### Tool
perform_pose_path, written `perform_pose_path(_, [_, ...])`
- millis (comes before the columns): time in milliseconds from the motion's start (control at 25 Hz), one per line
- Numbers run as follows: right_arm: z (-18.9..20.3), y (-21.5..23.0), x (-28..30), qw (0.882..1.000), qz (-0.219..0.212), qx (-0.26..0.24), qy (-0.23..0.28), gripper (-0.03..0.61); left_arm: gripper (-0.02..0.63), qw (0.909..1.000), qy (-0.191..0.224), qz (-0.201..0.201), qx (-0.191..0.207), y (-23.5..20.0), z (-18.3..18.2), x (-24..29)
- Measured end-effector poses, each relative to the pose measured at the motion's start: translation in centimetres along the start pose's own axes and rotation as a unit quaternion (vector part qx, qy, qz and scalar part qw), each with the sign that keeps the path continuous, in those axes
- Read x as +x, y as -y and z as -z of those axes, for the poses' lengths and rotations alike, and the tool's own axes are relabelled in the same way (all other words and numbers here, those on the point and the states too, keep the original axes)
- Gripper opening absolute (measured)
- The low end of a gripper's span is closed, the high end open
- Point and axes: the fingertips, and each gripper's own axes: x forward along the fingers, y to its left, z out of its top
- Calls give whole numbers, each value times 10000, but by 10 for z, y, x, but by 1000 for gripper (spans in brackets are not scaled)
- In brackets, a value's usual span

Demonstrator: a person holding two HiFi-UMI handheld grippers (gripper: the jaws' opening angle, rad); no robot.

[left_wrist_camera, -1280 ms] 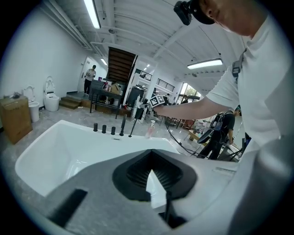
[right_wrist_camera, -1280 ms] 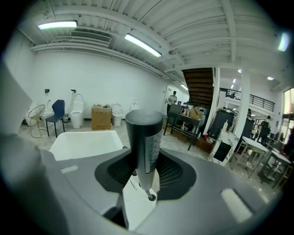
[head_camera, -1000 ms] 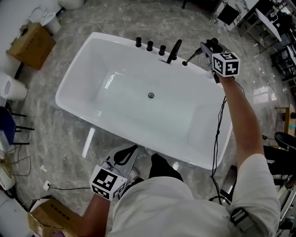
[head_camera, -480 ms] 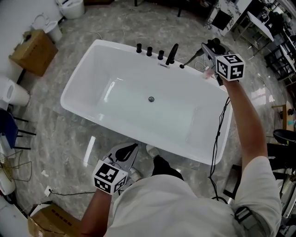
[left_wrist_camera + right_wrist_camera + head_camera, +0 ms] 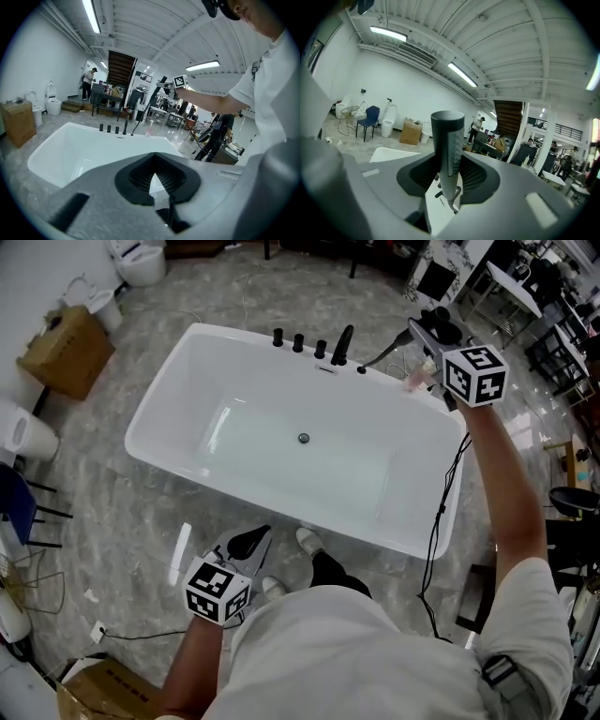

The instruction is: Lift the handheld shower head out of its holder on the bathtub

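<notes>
Pinching the dark grey cylindrical handheld shower head between its jaws, the right gripper holds it above the far right corner of the white rectangular bathtub — its thin black hose running down to the tub deck. The left gripper hangs outside the tub's near side — jaws pressed together, empty.

white short-sleeved shirt, dark trousers. grey left gripper and right gripper, each with a black-and-white marker cube; a thin black cable hangs along the right arm.
</notes>
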Motion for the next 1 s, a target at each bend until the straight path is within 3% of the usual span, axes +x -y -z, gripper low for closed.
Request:
perform_pose_path(640, [-55,-62,-91,9979,122,-428,461,146,5,9998,101,-157,-78,8,29,-47])
perform_pose_path(1000, [-51,-96,-122,9971,76,-591,465,146,5,9999,88,-71,10,18,38,-53])
